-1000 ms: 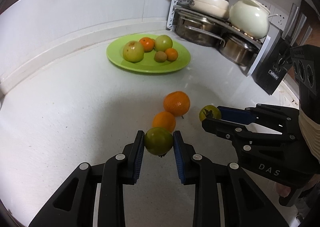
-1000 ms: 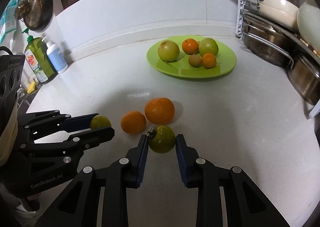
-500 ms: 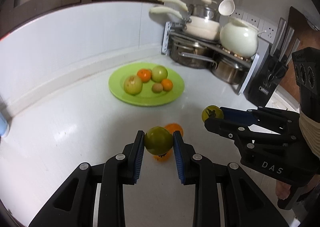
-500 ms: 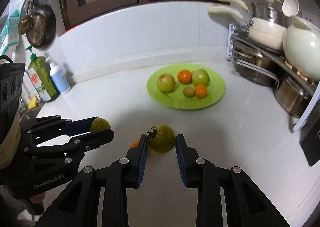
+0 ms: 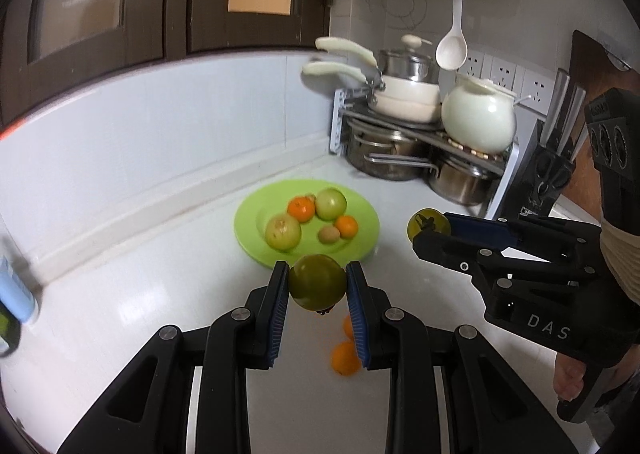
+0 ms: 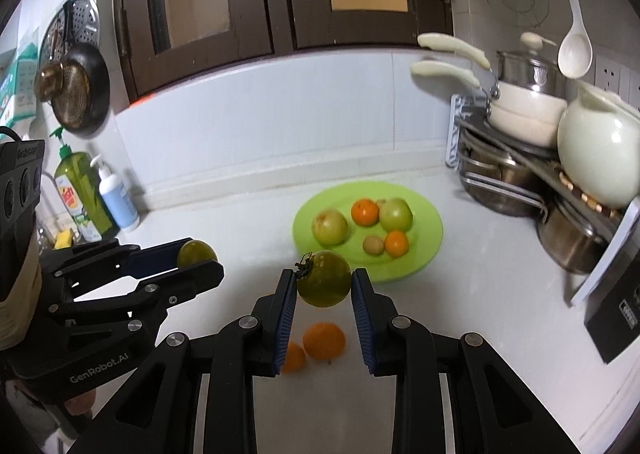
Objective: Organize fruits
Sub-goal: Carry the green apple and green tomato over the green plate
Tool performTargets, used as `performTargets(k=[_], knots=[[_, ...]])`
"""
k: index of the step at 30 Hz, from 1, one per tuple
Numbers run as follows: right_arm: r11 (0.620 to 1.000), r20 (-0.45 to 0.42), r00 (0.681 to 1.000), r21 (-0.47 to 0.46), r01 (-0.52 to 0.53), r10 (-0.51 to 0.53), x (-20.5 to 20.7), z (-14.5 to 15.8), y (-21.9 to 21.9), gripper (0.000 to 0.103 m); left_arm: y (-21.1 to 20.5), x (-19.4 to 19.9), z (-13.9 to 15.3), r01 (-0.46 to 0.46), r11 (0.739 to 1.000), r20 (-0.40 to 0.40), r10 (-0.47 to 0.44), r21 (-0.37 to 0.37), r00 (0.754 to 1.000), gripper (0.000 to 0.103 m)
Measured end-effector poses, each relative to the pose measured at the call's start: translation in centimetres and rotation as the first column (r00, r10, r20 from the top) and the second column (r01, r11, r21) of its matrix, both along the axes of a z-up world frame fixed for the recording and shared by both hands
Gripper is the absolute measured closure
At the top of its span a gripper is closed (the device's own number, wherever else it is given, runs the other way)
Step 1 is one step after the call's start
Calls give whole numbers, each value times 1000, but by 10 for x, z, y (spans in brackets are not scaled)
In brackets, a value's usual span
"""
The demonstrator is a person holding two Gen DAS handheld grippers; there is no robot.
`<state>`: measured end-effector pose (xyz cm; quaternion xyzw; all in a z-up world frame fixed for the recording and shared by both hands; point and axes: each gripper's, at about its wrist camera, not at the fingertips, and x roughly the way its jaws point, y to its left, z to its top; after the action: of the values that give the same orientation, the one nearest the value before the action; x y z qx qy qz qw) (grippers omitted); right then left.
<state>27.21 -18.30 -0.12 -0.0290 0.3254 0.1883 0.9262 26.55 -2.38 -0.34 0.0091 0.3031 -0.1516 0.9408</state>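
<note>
Carrying: two dark green tomatoes, one in each of my tools, both lifted clear of the worktop (image 5: 140,294).
Left jaws: closed on a green tomato (image 5: 317,281), pads pressing both its sides.
Right jaws: closed on the other green tomato (image 6: 325,283), stem turned to the left pad.
Step in hand: I judge this the transfer toward the green plate (image 6: 430,242), which holds five fruits.
Left behind: two oranges (image 6: 323,340) on the worktop below me.
Next move: go forward over the plate, lower onto bare rim space, then open gently so neither tomato rolls.
</note>
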Motion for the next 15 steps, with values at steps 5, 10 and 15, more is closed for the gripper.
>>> performTargets(k=[5,10,15], knots=[[1000,27,1000,10,4,-4,12,11,6,74,4,14,12,-2,1000,22,1,20,1000,74],[1000,40,999,-11,15,-15,29,16,12,73,6,33,18,-4,999,25,2,51,1000,74],[999,37,999,-20,30,-29,49,16,14,73,9,54,20,0,998,15,-1,62,1000,74]])
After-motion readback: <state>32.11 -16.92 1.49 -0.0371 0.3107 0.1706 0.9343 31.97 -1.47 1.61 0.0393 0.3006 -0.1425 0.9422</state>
